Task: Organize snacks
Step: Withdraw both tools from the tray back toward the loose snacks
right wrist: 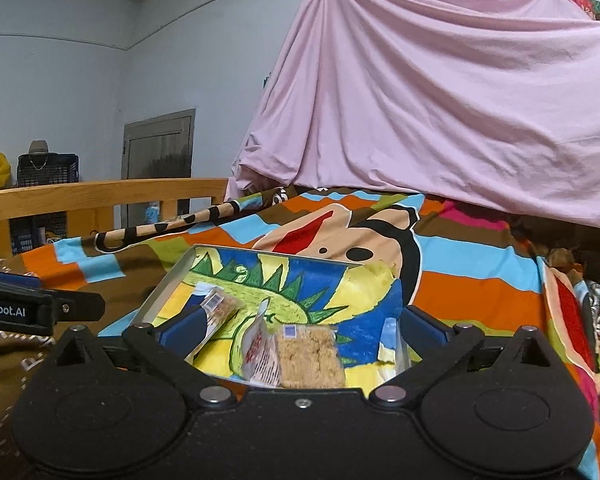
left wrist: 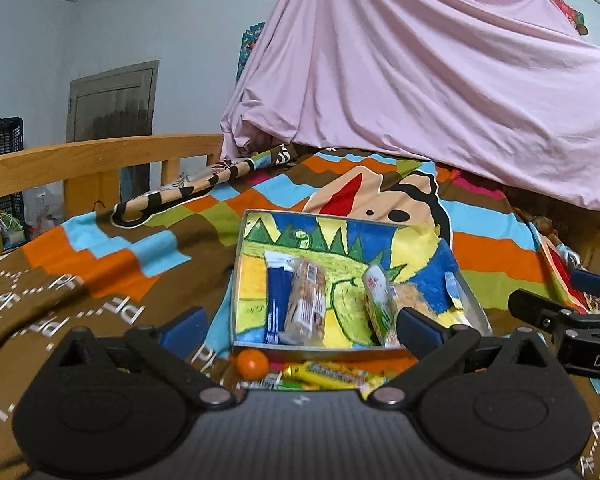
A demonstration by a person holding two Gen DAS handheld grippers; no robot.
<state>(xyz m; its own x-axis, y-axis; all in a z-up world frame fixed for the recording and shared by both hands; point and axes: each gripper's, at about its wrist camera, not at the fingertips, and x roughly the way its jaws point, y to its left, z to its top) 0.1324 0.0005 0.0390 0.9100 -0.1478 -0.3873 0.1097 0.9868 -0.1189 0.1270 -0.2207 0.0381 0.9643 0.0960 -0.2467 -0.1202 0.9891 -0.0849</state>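
A shallow metal box [left wrist: 238,272] lined with a dinosaur drawing lies on the bed. In it are a blue packet [left wrist: 277,300], a clear biscuit packet [left wrist: 306,304], a green-white packet [left wrist: 378,304] and a crumbly bar [right wrist: 310,354]. Outside its near wall lie an orange ball [left wrist: 252,364] and a yellow packet [left wrist: 332,374]. My left gripper [left wrist: 302,330] hangs open above the box's near edge and holds nothing. My right gripper [right wrist: 304,328] is open too, over the box [right wrist: 168,284], with the snacks below its pads. Each view catches a finger of the other gripper at its edge.
A colourful striped blanket [left wrist: 120,264] covers the bed. A wooden bed rail [left wrist: 100,156] runs along the left. A pink sheet [left wrist: 420,80] hangs behind the box. A rolled patterned cloth [left wrist: 188,188] lies near the rail, with dark crates [right wrist: 48,170] and a door [right wrist: 160,148] beyond.
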